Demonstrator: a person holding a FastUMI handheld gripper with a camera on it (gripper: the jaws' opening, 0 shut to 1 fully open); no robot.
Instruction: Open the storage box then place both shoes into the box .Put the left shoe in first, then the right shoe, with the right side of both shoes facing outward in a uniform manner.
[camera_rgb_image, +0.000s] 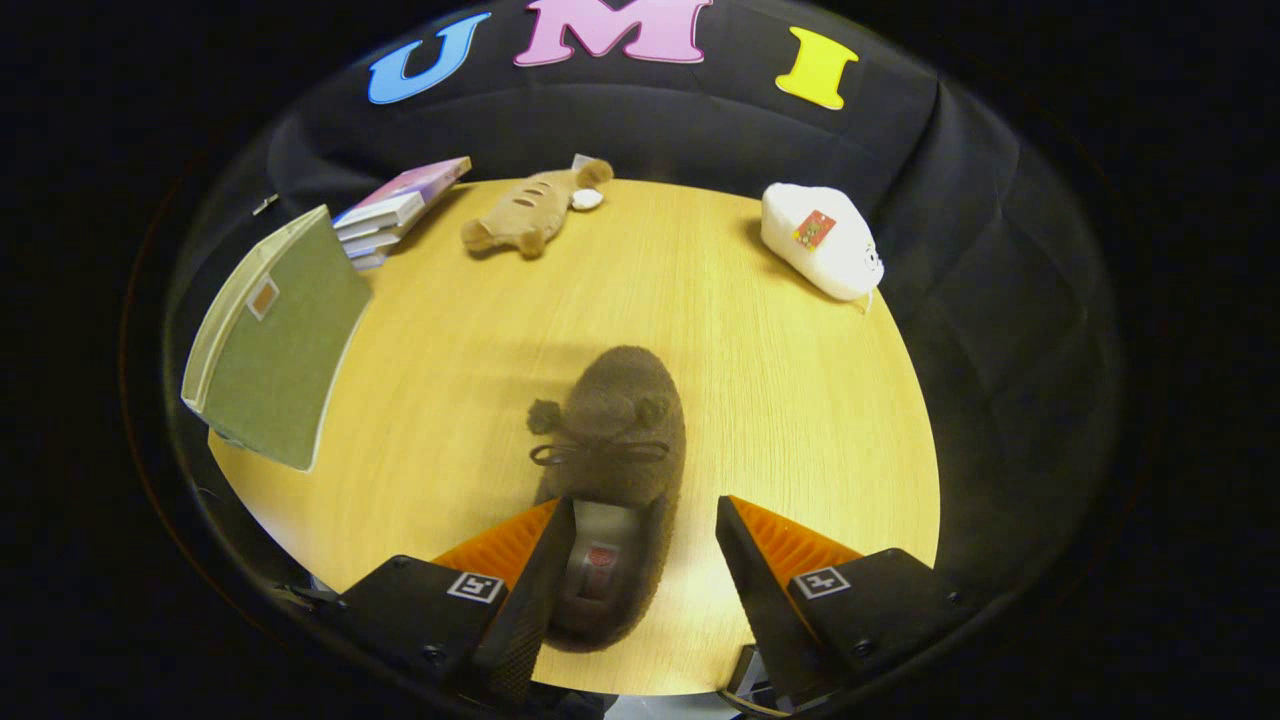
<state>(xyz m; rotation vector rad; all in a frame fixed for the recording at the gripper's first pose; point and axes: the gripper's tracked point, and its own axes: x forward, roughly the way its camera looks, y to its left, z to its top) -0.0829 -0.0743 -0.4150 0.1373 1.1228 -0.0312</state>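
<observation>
1. The claw (640, 545) stands wide, gripping nothing; its orange-and-black fingers (520, 570) flank the heel of a brown furry shoe (615, 450).
2. That shoe lies on the round wooden worktop (780, 400), toe pointing to 12 o'clock, a bow on its top; its heel opening sits between the fingers, nearer the left one.
3. The storage box (275, 340), green with pale edging, rests at 10 o'clock from the shoe, at the worktop's rim.
4. Stacked books (395, 212) sit at 11 o'clock, a tan plush toy (530, 210) near 12, a white plush (820, 242) at 1 o'clock.
</observation>
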